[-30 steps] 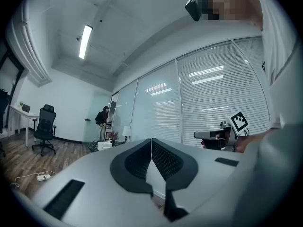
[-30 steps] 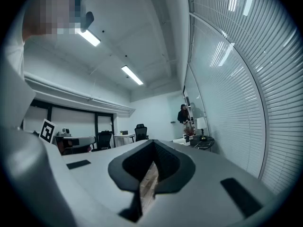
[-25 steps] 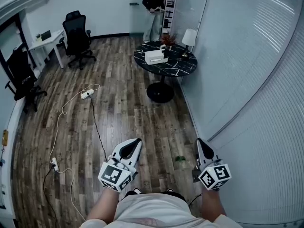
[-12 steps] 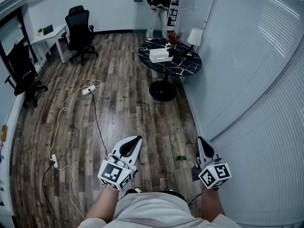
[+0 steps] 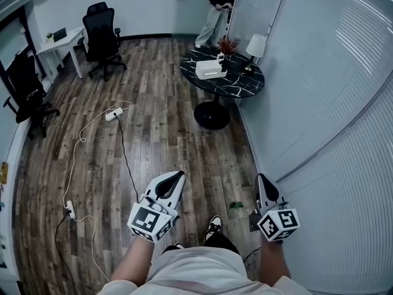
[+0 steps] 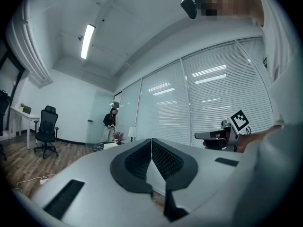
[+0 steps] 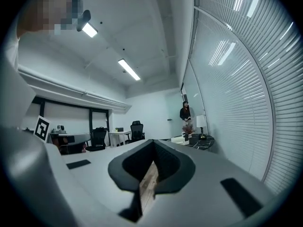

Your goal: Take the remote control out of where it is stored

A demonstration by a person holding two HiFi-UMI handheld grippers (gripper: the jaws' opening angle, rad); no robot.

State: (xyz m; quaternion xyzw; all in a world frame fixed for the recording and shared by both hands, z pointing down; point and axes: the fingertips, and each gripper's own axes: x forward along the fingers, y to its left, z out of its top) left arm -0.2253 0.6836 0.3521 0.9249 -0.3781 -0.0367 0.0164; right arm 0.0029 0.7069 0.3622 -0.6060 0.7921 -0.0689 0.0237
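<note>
No remote control shows in any view. My left gripper point(image 5: 177, 174) and right gripper point(image 5: 260, 177) are held level at waist height over the wood floor, pointing towards a round black marble table point(image 5: 236, 86) several steps ahead. On the table stand a white box point(image 5: 210, 70), a small lamp point(image 5: 256, 45) and a reddish plant point(image 5: 228, 44). The left gripper point(image 6: 151, 140) has its jaws closed tip to tip with nothing between them. The right gripper point(image 7: 154, 142) is likewise shut and empty. The white box point(image 6: 110, 145) appears small and far off in the left gripper view.
A person point(image 5: 220, 5) stands by the door behind the table. A blind-covered glass wall point(image 5: 331, 103) runs along the right. Cables and power strips point(image 5: 112, 114) lie on the floor at left. Office chairs point(image 5: 101, 32) and a white desk point(image 5: 58, 45) stand at the far left.
Both grippers have been carried forward towards the table, which sits slightly nearer and further right in the head view. A shoe has stepped into view between the grippers.
</note>
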